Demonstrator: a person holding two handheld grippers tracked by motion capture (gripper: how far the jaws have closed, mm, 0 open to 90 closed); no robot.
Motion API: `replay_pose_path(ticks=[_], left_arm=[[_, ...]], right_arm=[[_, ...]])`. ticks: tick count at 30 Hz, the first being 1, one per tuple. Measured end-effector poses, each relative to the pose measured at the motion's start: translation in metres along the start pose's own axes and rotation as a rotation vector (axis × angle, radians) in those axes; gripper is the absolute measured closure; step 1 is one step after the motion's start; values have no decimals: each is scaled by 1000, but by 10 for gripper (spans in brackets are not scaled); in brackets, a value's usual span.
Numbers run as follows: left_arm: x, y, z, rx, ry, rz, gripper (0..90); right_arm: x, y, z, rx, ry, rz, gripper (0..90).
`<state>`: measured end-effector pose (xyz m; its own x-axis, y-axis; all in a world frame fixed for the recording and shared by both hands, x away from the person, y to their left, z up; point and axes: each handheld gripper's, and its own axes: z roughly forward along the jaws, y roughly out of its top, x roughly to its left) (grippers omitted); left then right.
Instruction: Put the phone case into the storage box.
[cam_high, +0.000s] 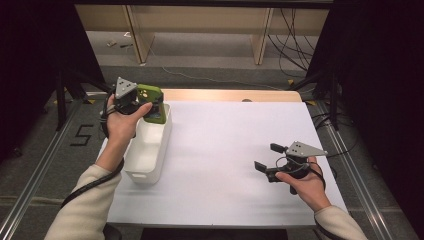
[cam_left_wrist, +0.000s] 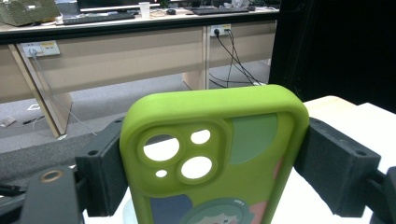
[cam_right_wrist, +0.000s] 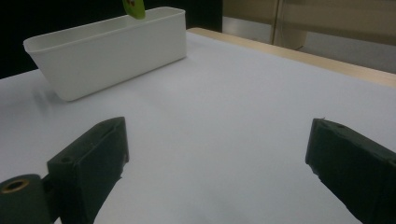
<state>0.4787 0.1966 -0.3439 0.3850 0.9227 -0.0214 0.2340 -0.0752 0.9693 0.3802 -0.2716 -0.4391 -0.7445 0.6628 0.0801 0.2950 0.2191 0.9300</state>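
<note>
A lime-green phone case (cam_high: 151, 102) with round camera cut-outs and a cartoon print is held above the far end of the white bin (cam_high: 150, 150). My left gripper (cam_high: 145, 100) is shut on it. In the left gripper view the case (cam_left_wrist: 215, 158) stands upright, with the black jaws pressing its two long edges. My right gripper (cam_high: 267, 157) hovers low over the white table at the right, jaws spread wide and pointing left with nothing between them. In the right gripper view its jaws (cam_right_wrist: 215, 168) frame bare table, and the bin (cam_right_wrist: 107, 51) lies beyond with the case's tip (cam_right_wrist: 134, 8) above it.
The white sheet (cam_high: 225, 150) covers the table; a strip of wood (cam_high: 230, 95) shows along its far edge. The bin sits at the left edge of the table. Dark frames and cables stand on the floor to either side.
</note>
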Motion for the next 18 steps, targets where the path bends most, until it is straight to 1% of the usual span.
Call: replay_pose_path(ticks=[7,18], left_arm=[[-2,-1,5,6,-6,-1,172],[0,0,8,5,-1,-4,172]], right_arm=[[0,0,0,0,-1,0,71],[0,0,0,-3,0,6,71]])
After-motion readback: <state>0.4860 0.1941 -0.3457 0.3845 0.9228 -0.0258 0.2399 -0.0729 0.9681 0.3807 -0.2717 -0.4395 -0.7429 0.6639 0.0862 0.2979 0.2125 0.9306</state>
